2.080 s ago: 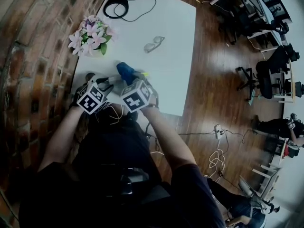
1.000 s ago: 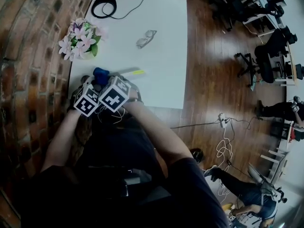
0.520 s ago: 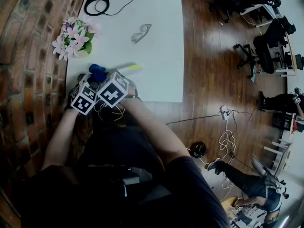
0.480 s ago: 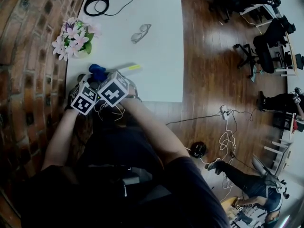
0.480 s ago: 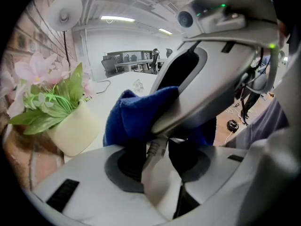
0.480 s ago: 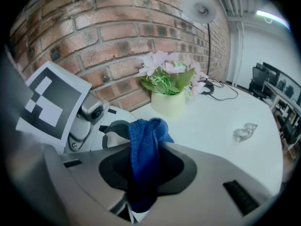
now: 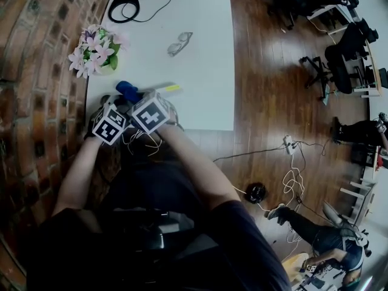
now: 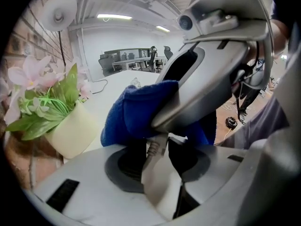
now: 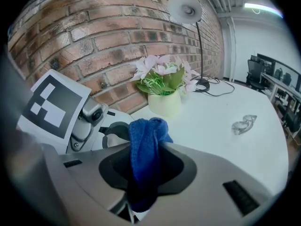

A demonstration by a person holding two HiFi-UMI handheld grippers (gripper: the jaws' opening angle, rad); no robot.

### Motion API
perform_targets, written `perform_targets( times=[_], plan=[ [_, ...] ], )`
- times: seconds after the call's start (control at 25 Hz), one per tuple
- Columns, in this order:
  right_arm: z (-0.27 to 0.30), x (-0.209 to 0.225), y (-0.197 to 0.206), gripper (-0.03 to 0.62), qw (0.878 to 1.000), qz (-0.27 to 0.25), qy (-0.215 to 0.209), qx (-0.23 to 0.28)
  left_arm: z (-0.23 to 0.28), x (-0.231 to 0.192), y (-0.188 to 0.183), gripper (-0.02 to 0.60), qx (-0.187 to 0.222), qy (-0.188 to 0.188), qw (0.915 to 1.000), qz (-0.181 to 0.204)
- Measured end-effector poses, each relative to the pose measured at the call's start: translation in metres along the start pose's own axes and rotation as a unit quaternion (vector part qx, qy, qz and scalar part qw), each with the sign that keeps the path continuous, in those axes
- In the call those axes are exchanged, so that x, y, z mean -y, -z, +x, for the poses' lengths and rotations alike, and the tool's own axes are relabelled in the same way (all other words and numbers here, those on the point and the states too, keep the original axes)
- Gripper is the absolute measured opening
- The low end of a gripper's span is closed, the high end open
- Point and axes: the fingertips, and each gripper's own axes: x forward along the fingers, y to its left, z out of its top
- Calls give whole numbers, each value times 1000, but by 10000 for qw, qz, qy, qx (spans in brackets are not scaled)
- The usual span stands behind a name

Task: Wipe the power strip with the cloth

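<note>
Only the left gripper view shows what the left gripper [image 8: 159, 166] has. Its jaws stand partly apart and are closed on the white end of the power strip [image 8: 157, 189], where a ribbed cord stub rises between them. Just beyond those jaws the right gripper [image 8: 202, 74] crosses the view, with the blue cloth [image 8: 134, 109] bunched beneath it. A pot of flowers [image 8: 70, 126] stands to the left of the jaws.

The right gripper view shows that gripper's jaws a little apart and clamped on the cloth, which stands up out of them in a fold. The left gripper's marker cube [image 9: 51, 106] sits left of these jaws. The flowers and a lamp [image 9: 186, 8] are ahead, and glasses [image 9: 244, 124] lie off to the right.

The head view hides both pairs of jaws under the cubes, but it alone shows the pose. Both forearms reach forward from the body, with the hands side by side and nearly touching at the near left corner of the table [image 7: 200, 71]. Both grippers tilt downward. The cloth shows just ahead of them, and what looks like the strip's yellow-tipped far end lies to its right.
</note>
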Motion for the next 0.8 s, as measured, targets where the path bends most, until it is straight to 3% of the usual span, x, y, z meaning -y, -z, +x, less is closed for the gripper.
perform_targets(
  times=[0.8],
  plan=[
    [-37, 56, 31, 91, 9977, 180, 646, 10, 4, 2, -2, 161, -181, 132, 9997, 7]
  ],
)
